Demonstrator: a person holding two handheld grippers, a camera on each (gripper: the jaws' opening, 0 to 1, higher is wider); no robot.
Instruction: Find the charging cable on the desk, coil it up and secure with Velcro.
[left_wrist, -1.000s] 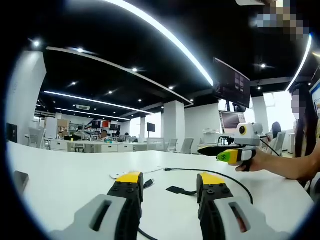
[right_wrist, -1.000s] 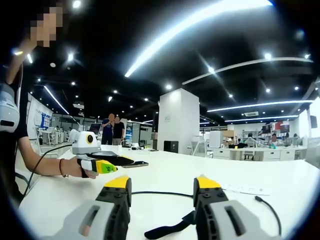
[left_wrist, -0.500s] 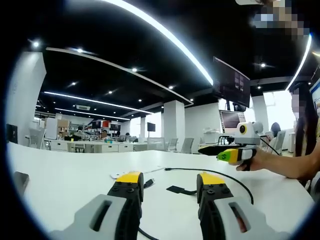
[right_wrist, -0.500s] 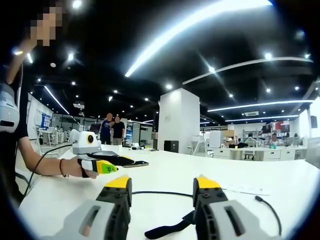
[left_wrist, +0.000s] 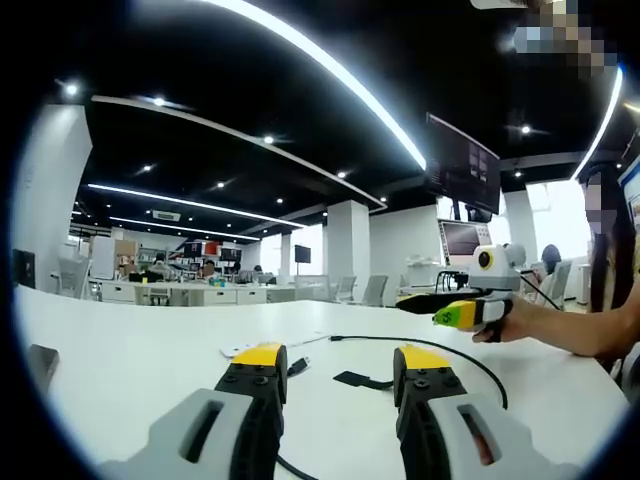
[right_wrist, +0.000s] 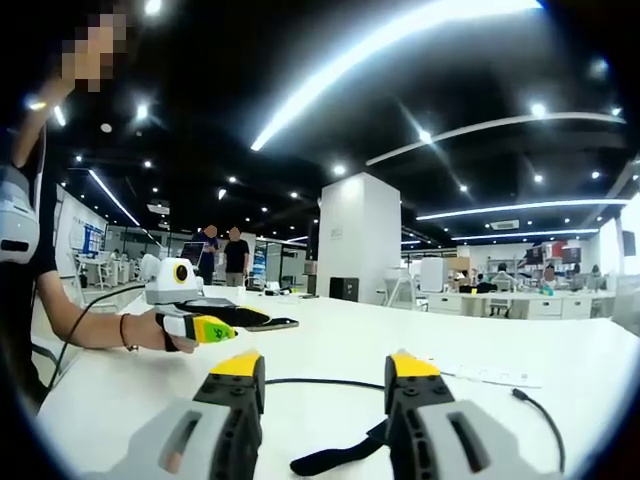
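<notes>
Your left gripper (left_wrist: 334, 362) and right gripper (right_wrist: 324, 368) both sat low over the white desk (left_wrist: 130, 360), jaws spread with nothing between them. The black charging cable (left_wrist: 440, 350) lay uncoiled on the desk just past the jaw tips, curving off to your right in the left gripper view, with the black Velcro strap (right_wrist: 335, 455) lying flat beside it, between the right gripper's jaws in the right gripper view
</notes>
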